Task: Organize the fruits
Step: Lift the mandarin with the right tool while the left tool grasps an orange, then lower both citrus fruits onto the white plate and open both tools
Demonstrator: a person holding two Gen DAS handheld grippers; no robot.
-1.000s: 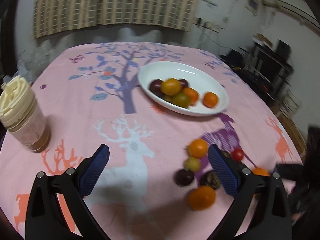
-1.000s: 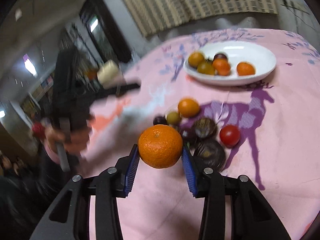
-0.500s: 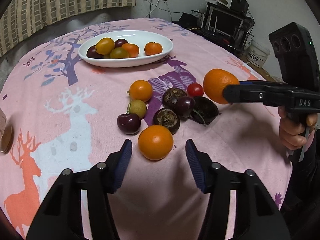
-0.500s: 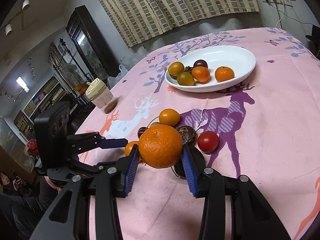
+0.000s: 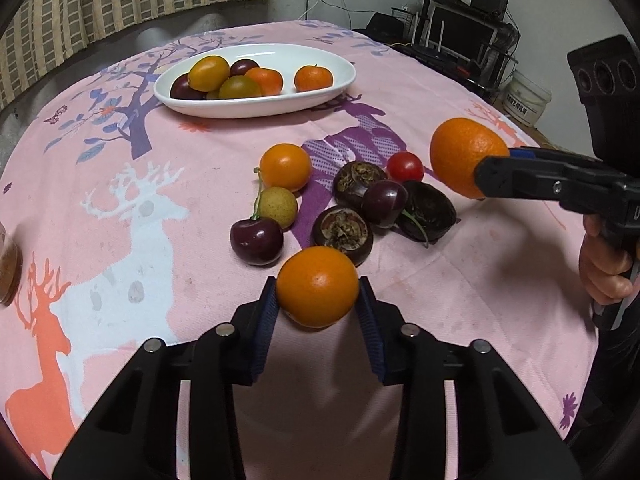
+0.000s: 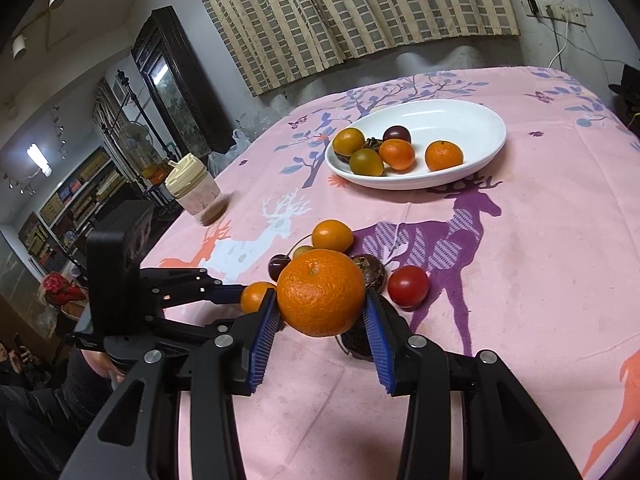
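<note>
left wrist: left hand-held gripper (image 5: 318, 300) clamps an orange (image 5: 317, 286) near the tabletop's near edge; lift straight, clear of the cherry (image 5: 256, 241).
right wrist: right hand-held gripper (image 6: 320, 312) grips a tangerine (image 6: 321, 293) aloft; carry to plate (image 6: 486, 142), release low.

My left view cuts the jar (image 5: 8, 268) at its edge; in my right view, the held mandarin (image 6: 320, 293) hides the dark fruits (image 6: 370, 271) behind it; shelf contents stay unreadable.

Matt pink cloth tablecloth (image 5: 120, 208), glossy white bowl (image 6: 480, 120), dimpled orange peel (image 6: 320, 292), shiny smooth cherry (image 5: 256, 240).
</note>
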